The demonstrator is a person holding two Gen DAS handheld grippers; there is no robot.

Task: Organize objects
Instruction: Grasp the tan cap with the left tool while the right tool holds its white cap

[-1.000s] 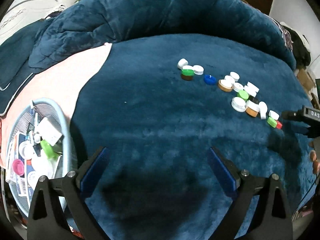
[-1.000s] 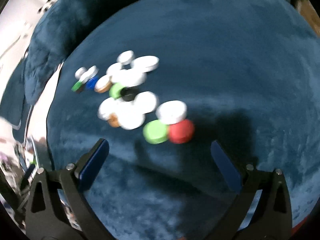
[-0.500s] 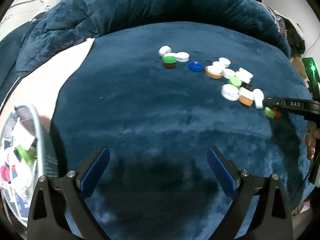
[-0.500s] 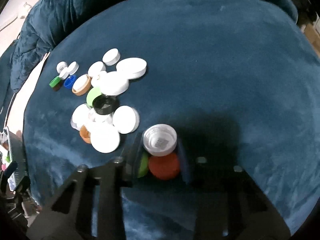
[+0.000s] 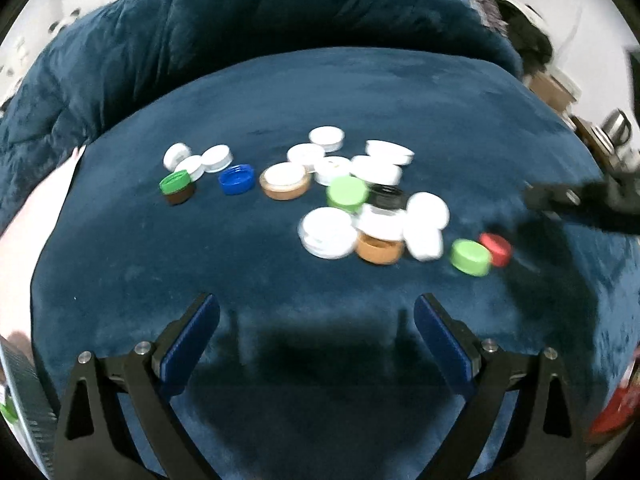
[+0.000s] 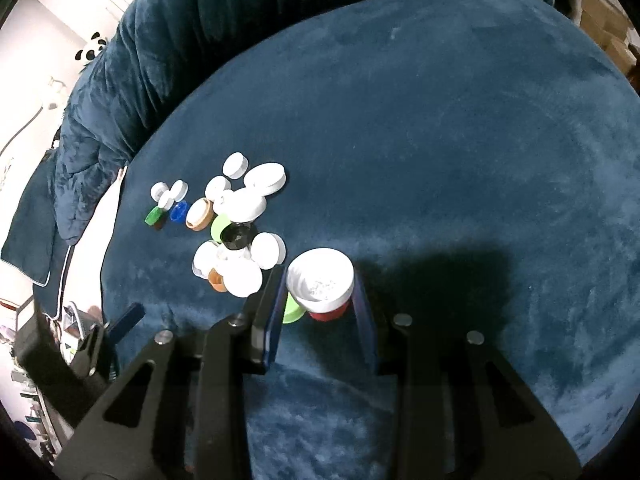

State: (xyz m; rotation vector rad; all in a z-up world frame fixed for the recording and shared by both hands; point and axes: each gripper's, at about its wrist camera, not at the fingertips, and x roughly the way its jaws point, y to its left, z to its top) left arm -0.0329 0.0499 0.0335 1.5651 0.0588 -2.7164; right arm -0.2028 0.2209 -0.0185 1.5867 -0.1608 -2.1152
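Observation:
Several bottle caps, mostly white, lie in a loose cluster (image 5: 360, 200) on a dark blue plush blanket (image 5: 280, 92); the cluster also shows in the right wrist view (image 6: 236, 224). My right gripper (image 6: 320, 312) is shut on a white cap (image 6: 320, 282), lifted a little above a red cap (image 6: 328, 314) and a green cap (image 6: 292, 312). In the left wrist view the red cap (image 5: 496, 248) and green cap (image 5: 470, 257) lie at the cluster's right end, with the right gripper dark and blurred beyond them. My left gripper (image 5: 316, 332) is open and empty, in front of the cluster.
A blue cap (image 5: 237, 179), a tan cap (image 5: 285, 181) and a green-on-brown cap (image 5: 176, 188) lie at the left of the cluster. A bunched blue blanket (image 5: 240, 20) rises behind. A mesh basket rim (image 5: 16, 392) is at the lower left edge.
My right gripper closed on the white cap and lifted it off the blanket. My left gripper moved toward the caps and to the right; the basket slid almost out of view.

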